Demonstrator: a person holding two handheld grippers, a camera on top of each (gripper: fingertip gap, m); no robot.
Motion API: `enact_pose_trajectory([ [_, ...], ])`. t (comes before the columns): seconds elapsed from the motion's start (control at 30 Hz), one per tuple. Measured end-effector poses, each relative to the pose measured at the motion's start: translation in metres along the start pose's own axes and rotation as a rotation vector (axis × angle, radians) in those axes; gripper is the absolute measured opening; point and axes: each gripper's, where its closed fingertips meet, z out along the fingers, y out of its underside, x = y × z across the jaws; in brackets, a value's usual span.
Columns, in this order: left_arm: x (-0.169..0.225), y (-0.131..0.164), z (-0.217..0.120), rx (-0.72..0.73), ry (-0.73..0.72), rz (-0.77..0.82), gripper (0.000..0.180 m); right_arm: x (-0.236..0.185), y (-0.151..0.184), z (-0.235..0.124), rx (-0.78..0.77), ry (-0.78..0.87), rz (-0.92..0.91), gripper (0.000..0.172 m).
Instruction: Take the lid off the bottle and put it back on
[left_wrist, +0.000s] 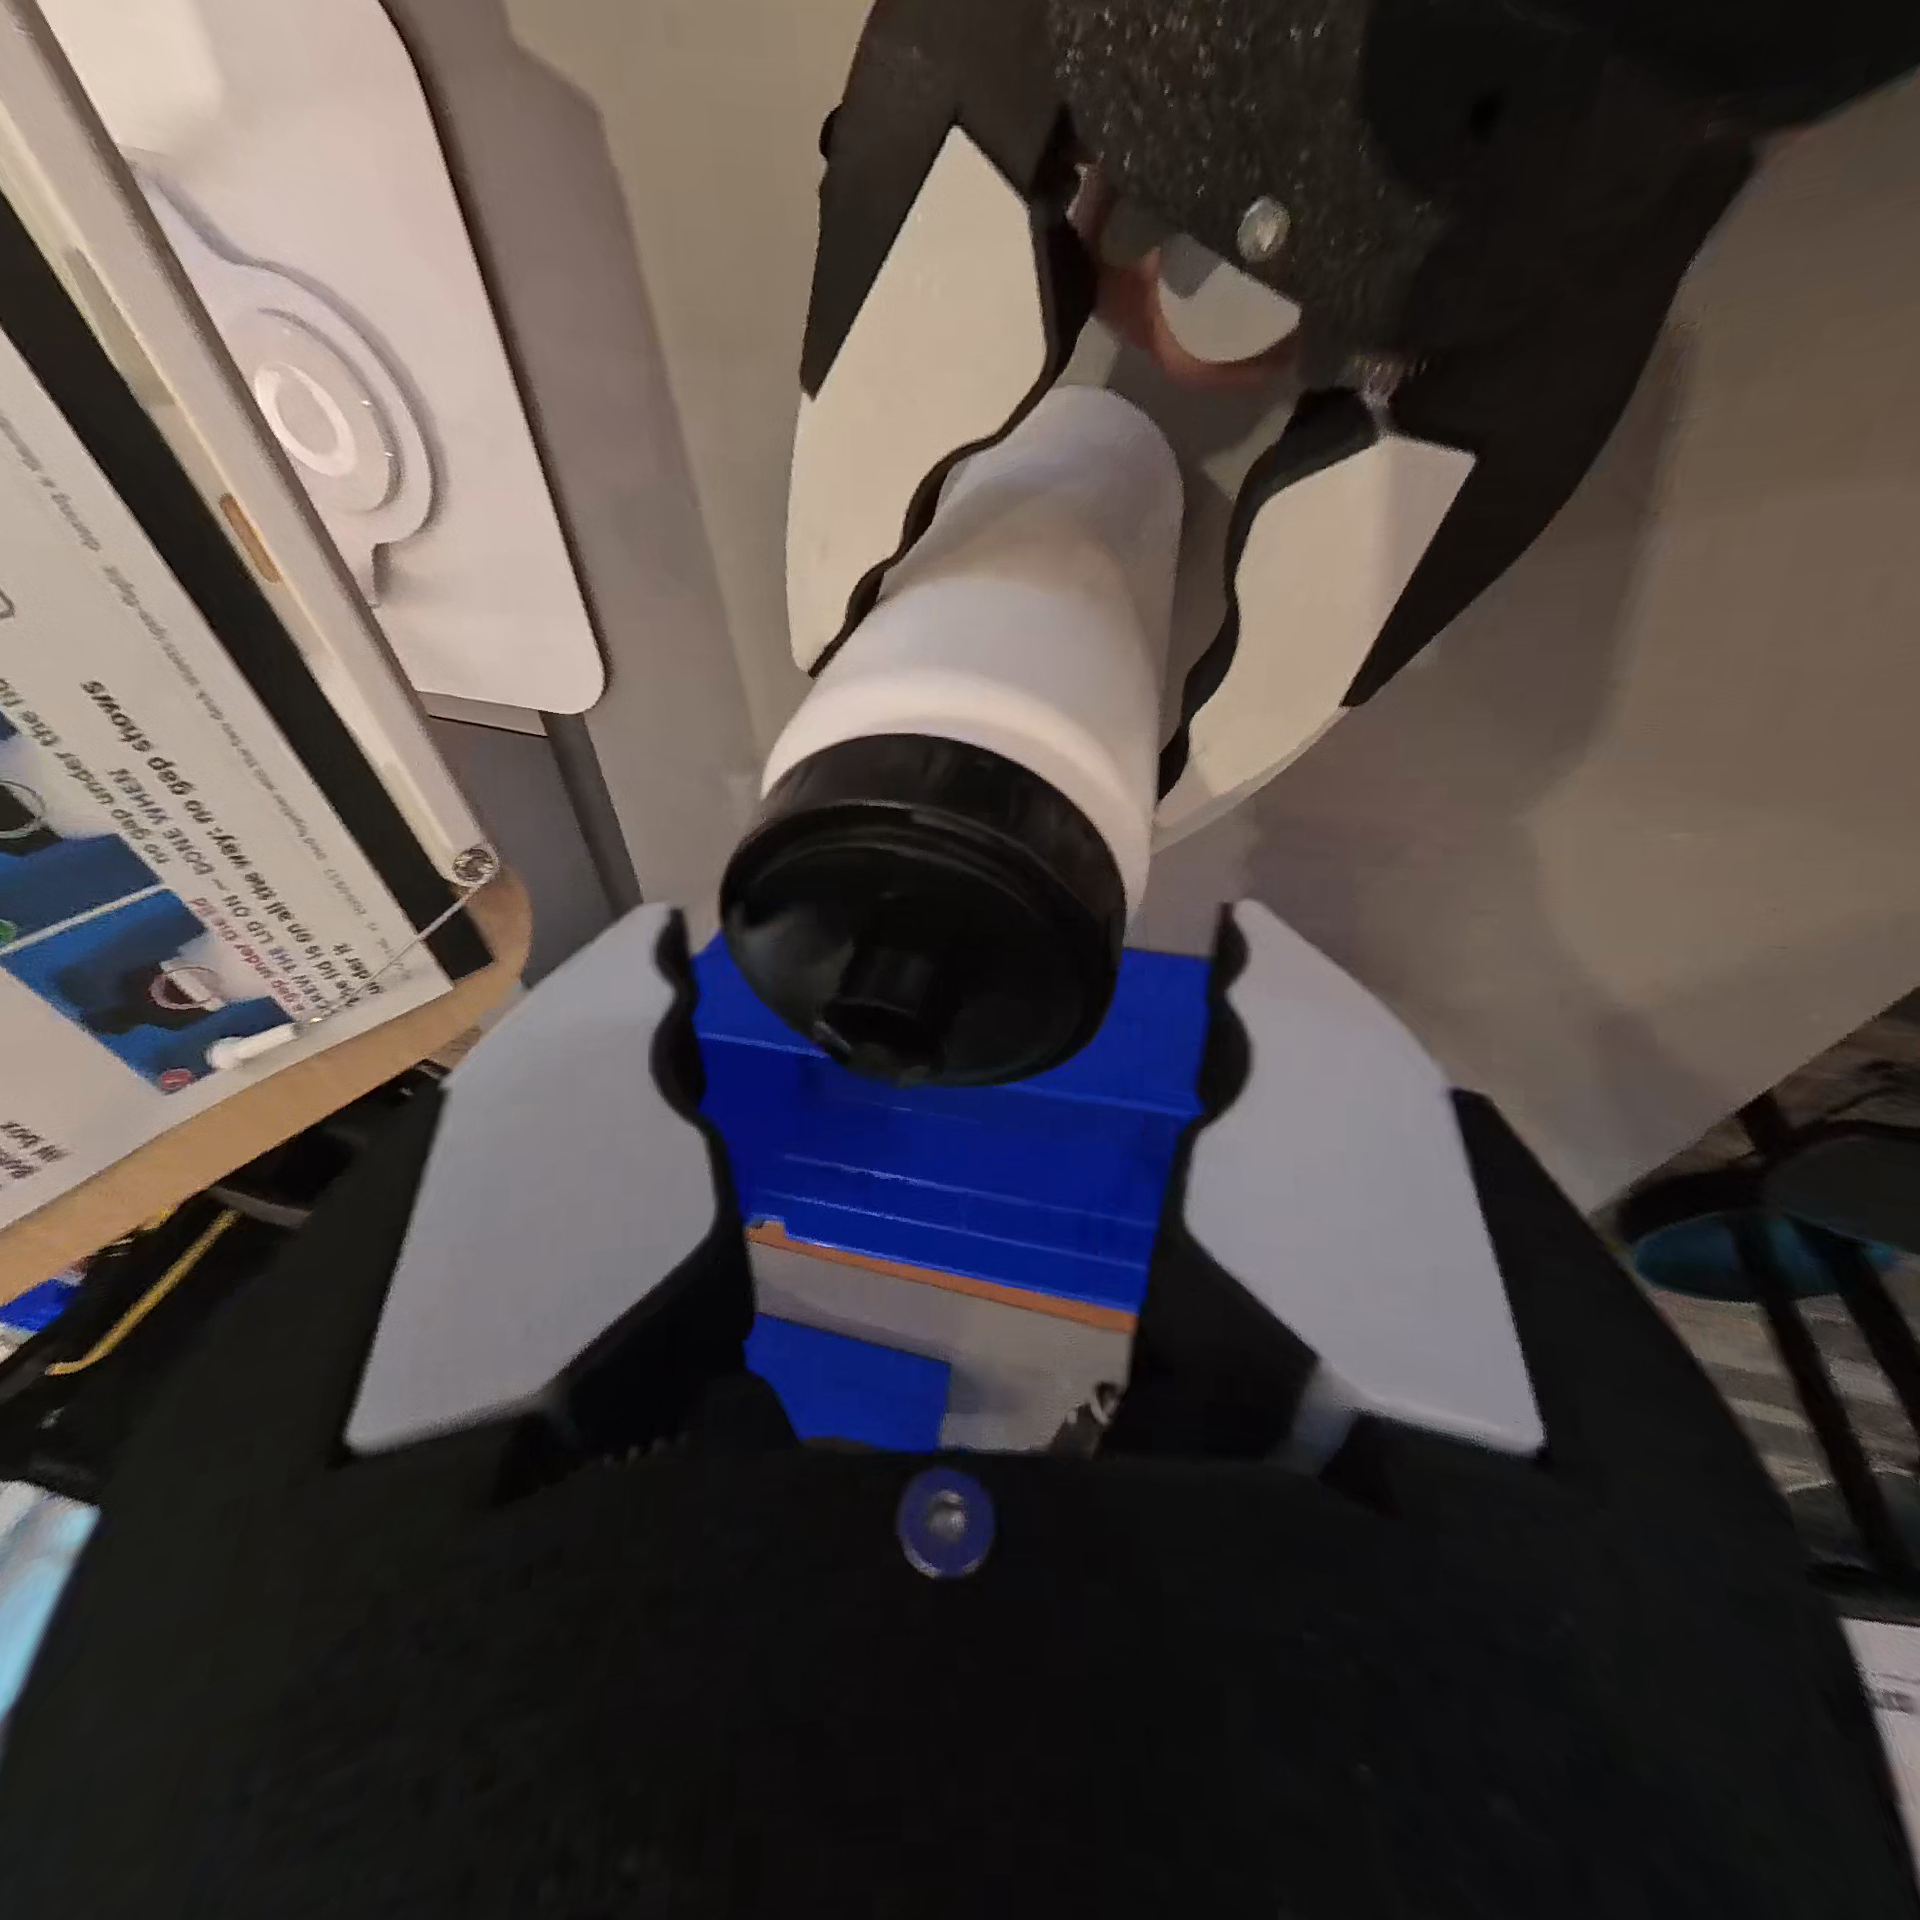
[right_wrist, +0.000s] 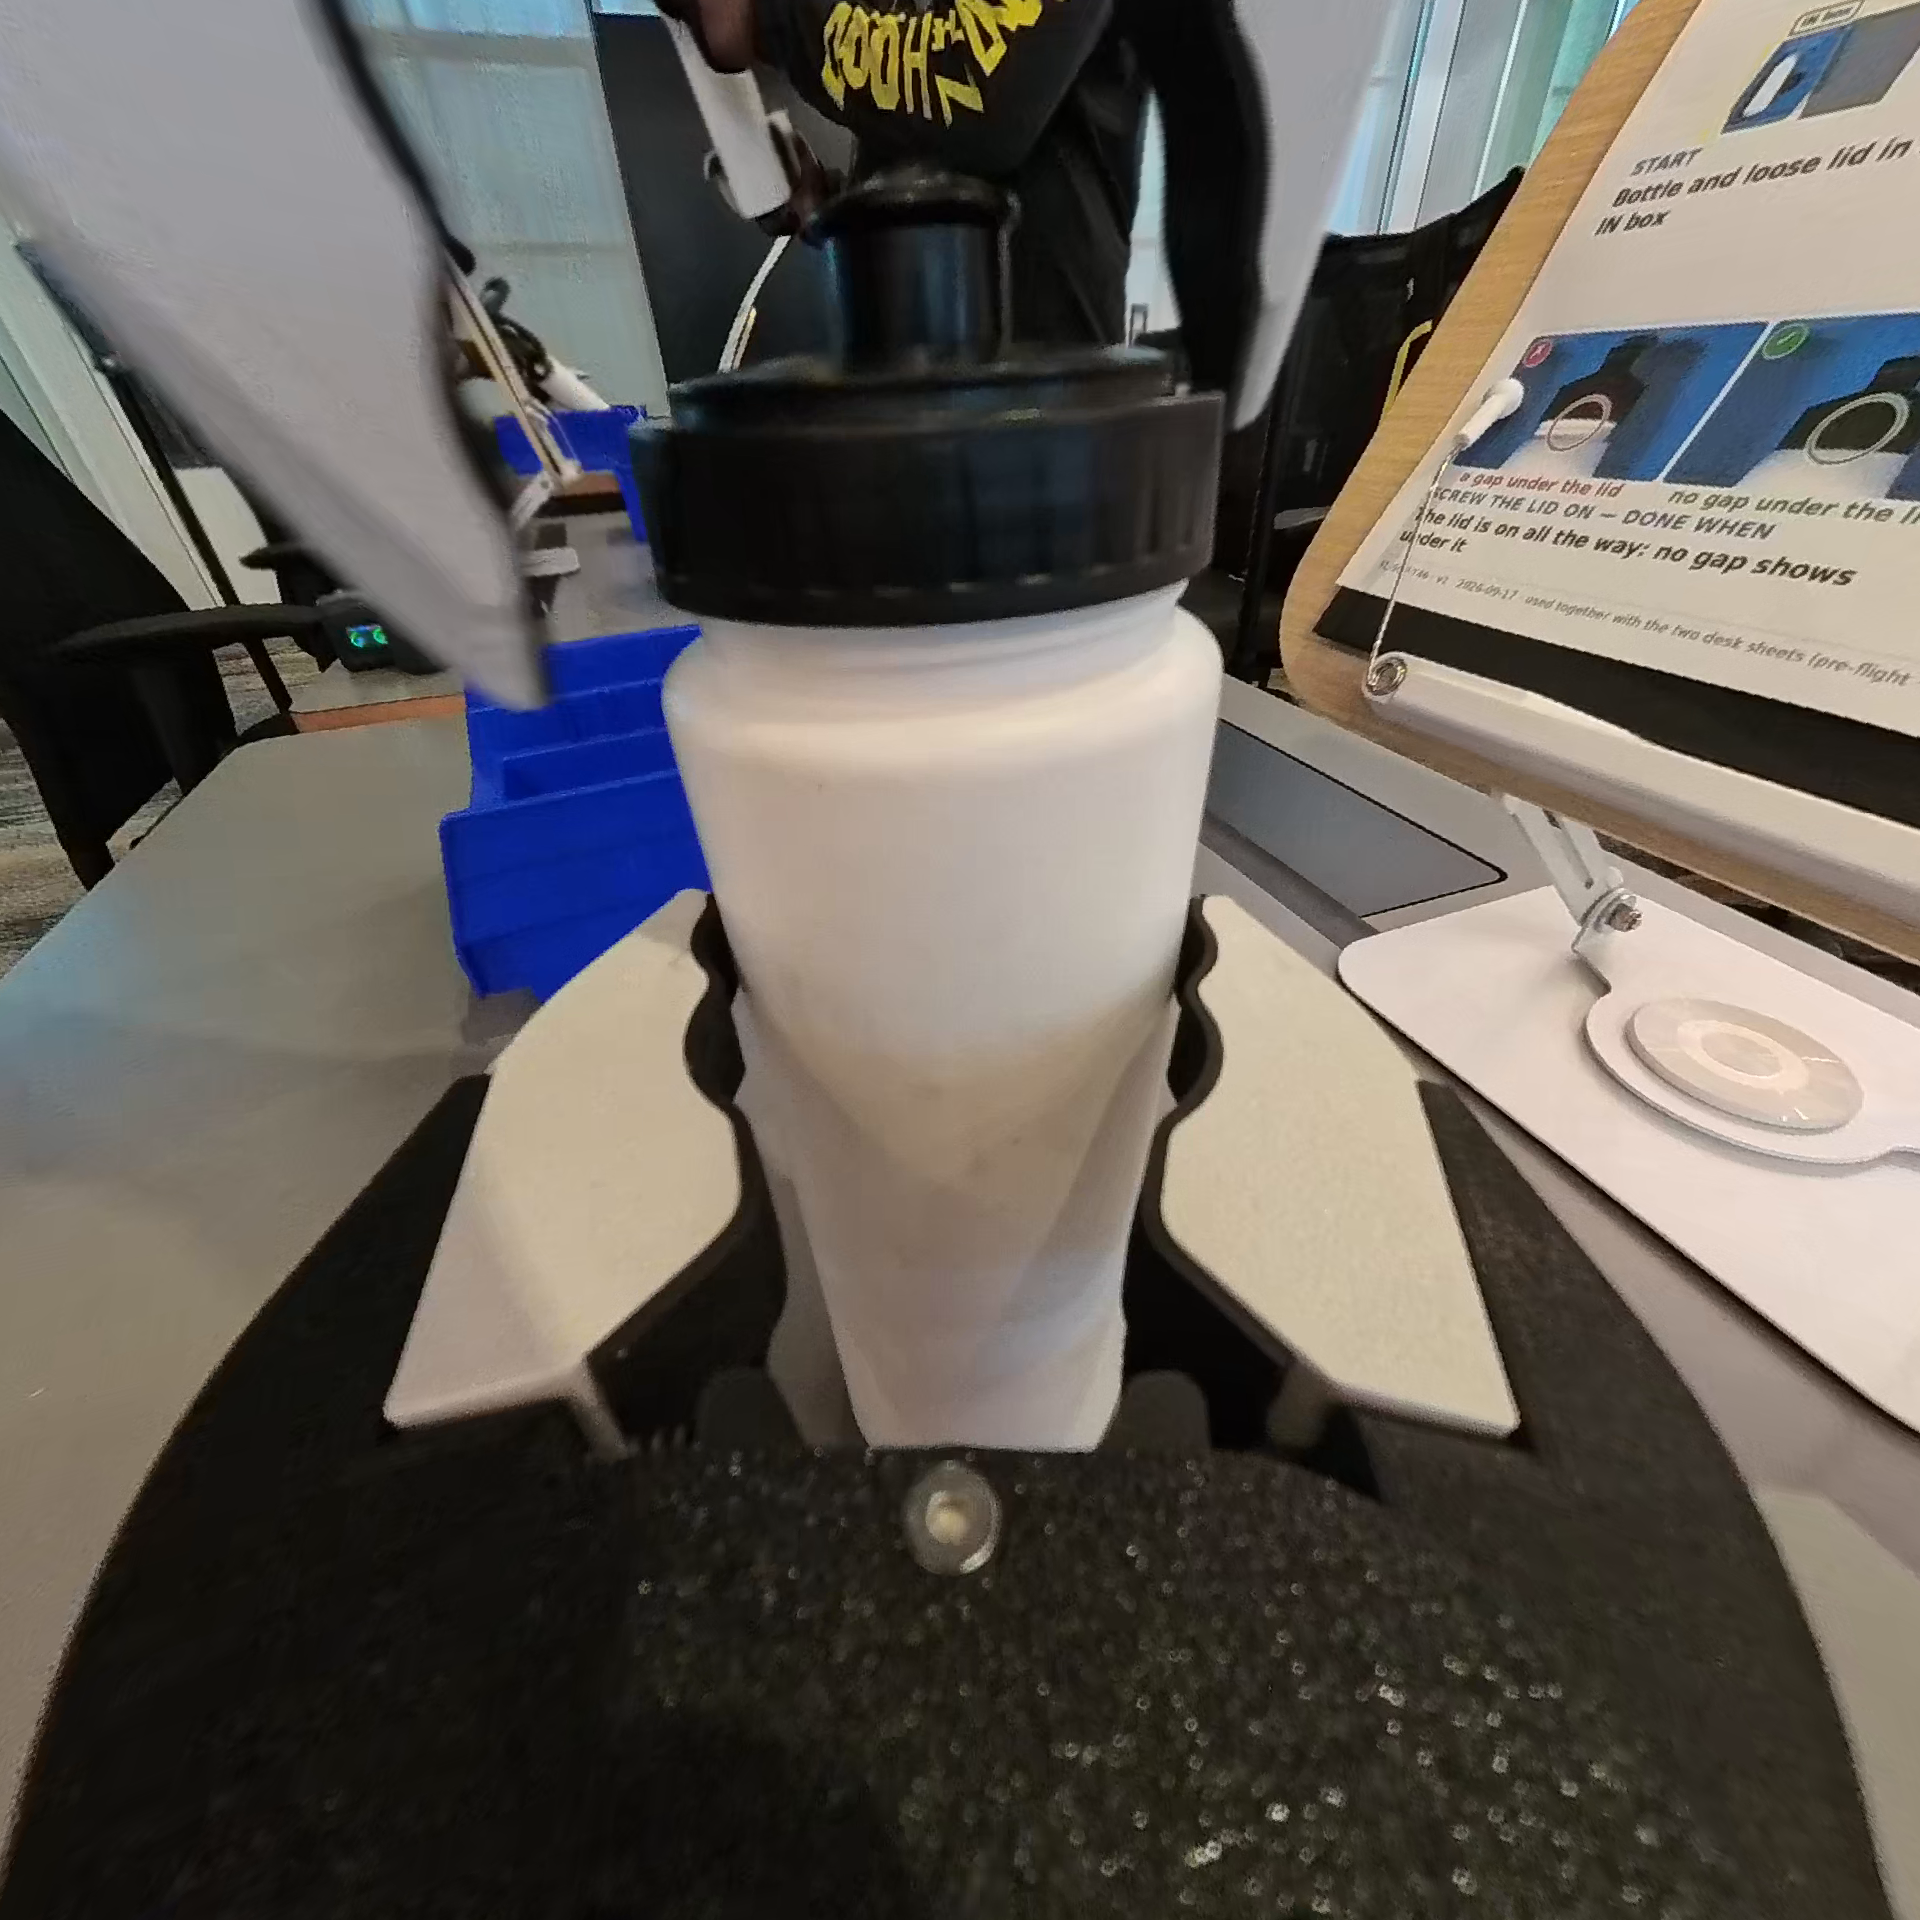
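**White bottle pinched by right tongs, left tongs spread off the lid**

Right gripper (right_wrist: 951, 997): both dark wavy pads pressed against the lower body of the white plastic bottle (right_wrist: 945, 831), held upright above the grey table (right_wrist: 208, 883). Black ribbed screw lid (right_wrist: 935, 499) with spout sits on the neck.

Left gripper (left_wrist: 951, 997): fingers spread wide, nothing between them. The lid (left_wrist: 925, 914) faces this camera just ahead of the fingertips, apart from both pads.

Blue plastic bin (right_wrist: 561, 810) on the table behind the bottle, partly hidden by it.

Writing: a printed instruction sheet with photos (right_wrist: 1714, 395) on a wooden-backed white stand (right_wrist: 1558, 1039), cut off at the frame edge. A person's dark top with yellow lettering (right_wrist: 935, 62) shows behind the lid.

Edges are blurred in both views. Bottle base is hidden in the gripper throat.
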Motion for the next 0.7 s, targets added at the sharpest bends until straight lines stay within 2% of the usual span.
enact_pose_trajectory([
  [0.1, 0.001, -0.009, -0.014, 0.095, 0.014, -0.098, 0.104, 0.0, 0.0, 0.0, -0.001, 0.001, 0.0, 0.082],
  [0.17, -0.002, -0.014, -0.027, 0.188, 0.017, -0.222, 0.104, 0.0, 0.0, 0.0, -0.003, 0.001, 0.0, 0.082],
  [0.23, -0.012, -0.017, -0.039, 0.299, 0.003, -0.416, 0.105, 0.0, 0.0, 0.0, -0.004, 0.002, 0.001, 0.082],
  [0.3, -0.02, -0.011, -0.045, 0.389, 0.01, -0.677, 0.102, 0.0, 0.0, 0.0, -0.005, 0.003, 0.002, 0.082],
  [0.4, -0.022, 0.002, -0.04, 0.495, 0.034, -0.959, 0.099, 0.0, 0.0, 0.0, -0.003, 0.003, 0.005, 0.082],
  [0.53, -0.016, 0.012, -0.019, 0.509, 0.012, -1.069, 0.094, -0.001, 0.0, 0.0, -0.003, 0.002, 0.007, 0.082],
  [0.63, -0.008, 0.006, -0.009, 0.505, 0.051, -1.074, 0.093, -0.001, 0.0, 0.0, -0.002, 0.004, 0.008, 0.082],
  [0.7, -0.007, 0.003, -0.007, 0.504, 0.047, -1.046, 0.084, -0.001, 0.0, 0.0, -0.003, 0.004, 0.007, 0.082],
])
